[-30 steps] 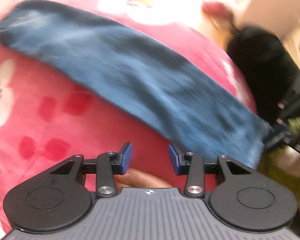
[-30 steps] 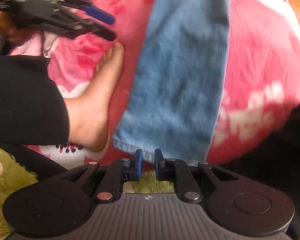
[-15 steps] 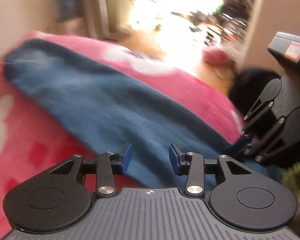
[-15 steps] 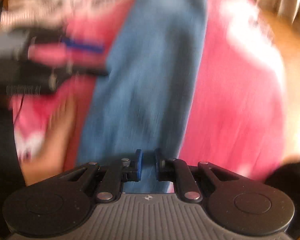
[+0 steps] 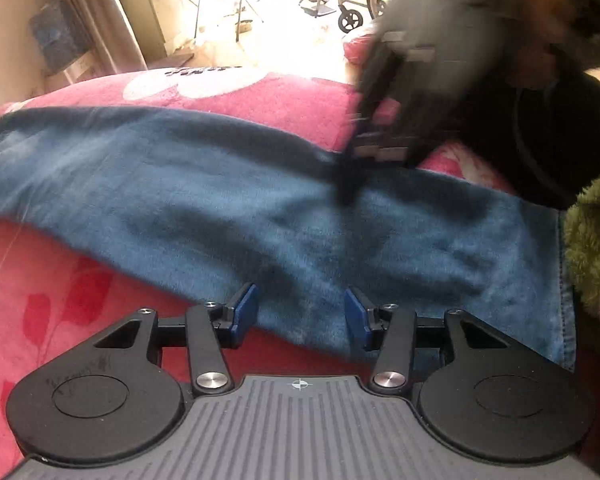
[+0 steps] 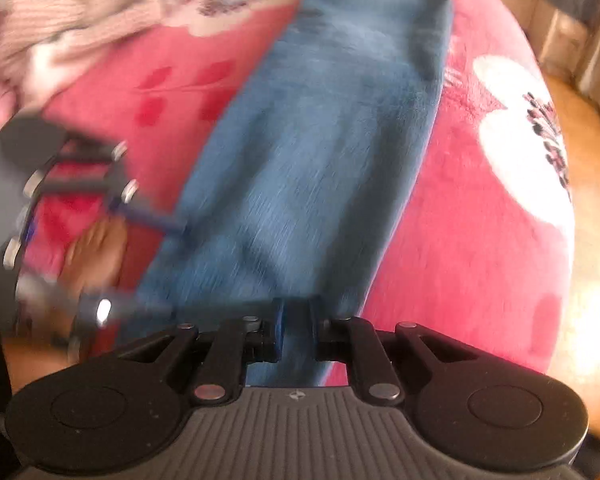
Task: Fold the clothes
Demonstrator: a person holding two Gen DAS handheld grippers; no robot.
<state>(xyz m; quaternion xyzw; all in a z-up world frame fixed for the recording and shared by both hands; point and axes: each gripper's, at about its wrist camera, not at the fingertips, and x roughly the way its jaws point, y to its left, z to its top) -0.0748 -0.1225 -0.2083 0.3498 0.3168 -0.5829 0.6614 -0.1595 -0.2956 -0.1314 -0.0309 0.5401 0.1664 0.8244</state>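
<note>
A long blue garment [image 5: 260, 200], folded into a strip, lies flat across a pink flowered blanket [image 5: 60, 300]. My left gripper [image 5: 300, 314] stands open at its near long edge, with blue cloth showing between the pads and nothing pinched. My right gripper [image 5: 346, 188] comes down blurred from the upper right, its tip on the far edge near the middle. In the right wrist view the garment [image 6: 320, 160] runs away from my right gripper [image 6: 296, 332], whose fingers stand close together over the cloth. The left gripper [image 6: 170, 268] is a blur at the garment's left edge.
A person's bare foot [image 6: 96, 256] rests on the blanket beside the left gripper. A heap of pale clothes [image 6: 60, 20] lies at the far left. A green fuzzy cloth [image 5: 596, 248] and a black-clad body [image 5: 560, 128] sit at the garment's right end. Wooden floor [image 6: 580, 100] lies beyond the blanket.
Both grippers have moved in over the garment. The right one went from its near end toward its middle. The left one came up to the long edge and stayed open.
</note>
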